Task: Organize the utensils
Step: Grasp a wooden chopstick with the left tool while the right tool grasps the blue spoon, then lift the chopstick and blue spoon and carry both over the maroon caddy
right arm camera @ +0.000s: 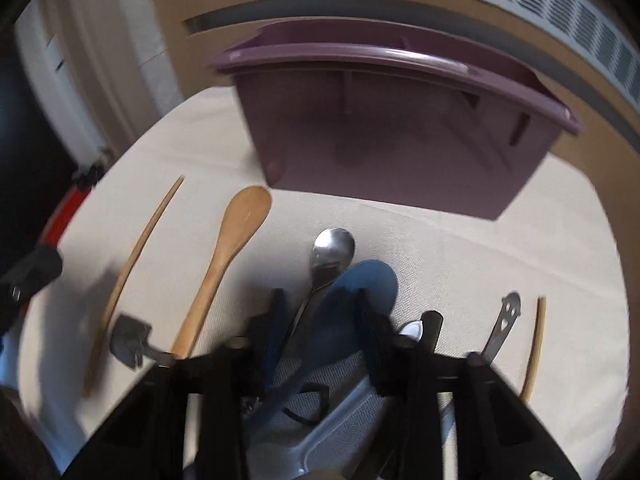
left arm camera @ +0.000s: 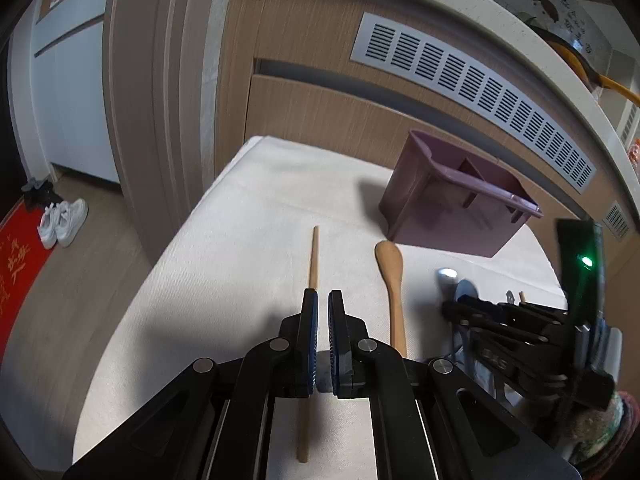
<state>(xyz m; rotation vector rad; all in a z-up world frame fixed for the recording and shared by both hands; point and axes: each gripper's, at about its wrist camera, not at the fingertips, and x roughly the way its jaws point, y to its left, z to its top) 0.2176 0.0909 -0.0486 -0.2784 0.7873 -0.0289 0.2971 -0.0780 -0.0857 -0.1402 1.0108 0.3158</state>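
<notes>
Between the right claw (right arm camera: 322, 316) fingers, blue spoon (right arm camera: 360, 280)

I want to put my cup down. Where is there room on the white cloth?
Free: the wide bare stretch left of the thin wooden chopstick, and the far patch left of the purple plastic bin. Crowded: near the wooden spoon, metal spoon and blue spoon.

Soft daylight, fisheye-warped edges, right wrist view motion-blurred, left sharp.

Left gripper (left arm camera: 323, 300) hangs low and level, jaws nearly pinched together with nothing between. Right gripper (right arm camera: 320, 308) has its jaws spread wide, tilted downward.
</notes>
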